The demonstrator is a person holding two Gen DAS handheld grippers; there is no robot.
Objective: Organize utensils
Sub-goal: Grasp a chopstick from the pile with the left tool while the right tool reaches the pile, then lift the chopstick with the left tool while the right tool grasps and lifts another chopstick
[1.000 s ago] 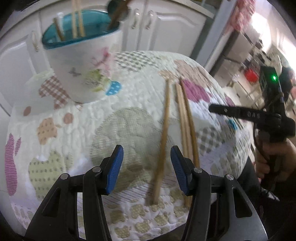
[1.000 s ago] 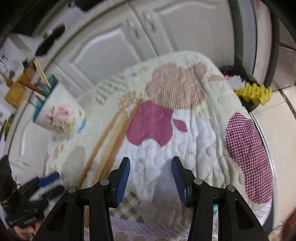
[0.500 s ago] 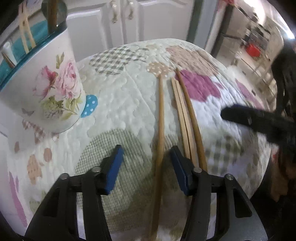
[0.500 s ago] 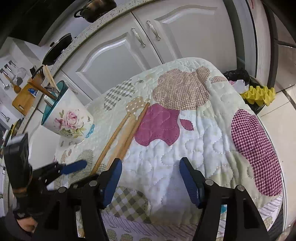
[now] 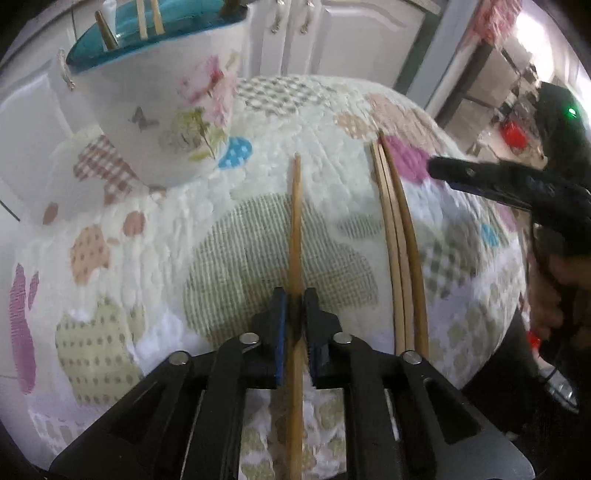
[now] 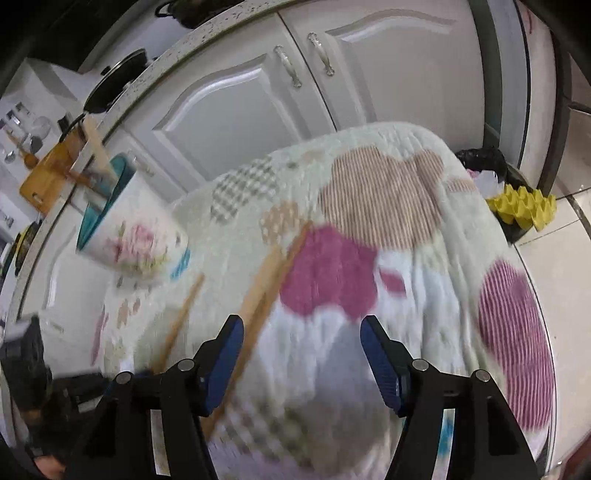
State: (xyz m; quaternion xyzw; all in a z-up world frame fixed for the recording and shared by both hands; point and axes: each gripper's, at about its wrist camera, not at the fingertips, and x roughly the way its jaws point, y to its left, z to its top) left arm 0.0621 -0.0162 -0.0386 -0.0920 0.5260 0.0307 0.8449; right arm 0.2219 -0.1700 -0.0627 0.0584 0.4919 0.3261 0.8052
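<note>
Quilted patchwork table cover (image 5: 155,229), floral cup (image 5: 155,110), loose chopsticks (image 5: 400,236) on it

It was a home kitchen: white panelled cabinet doors with metal handles (image 6: 288,70) ran under a speckled stone countertop (image 6: 221,22) bearing a black pan (image 6: 114,79) and a wooden cutting board (image 6: 48,177), beside a quilted patchwork tablecloth (image 6: 406,221).

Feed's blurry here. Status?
Left gripper closing on single chopstick. Right gripper open, empty. Three chopsticks on quilt; floral cup path unobstructed.
</note>
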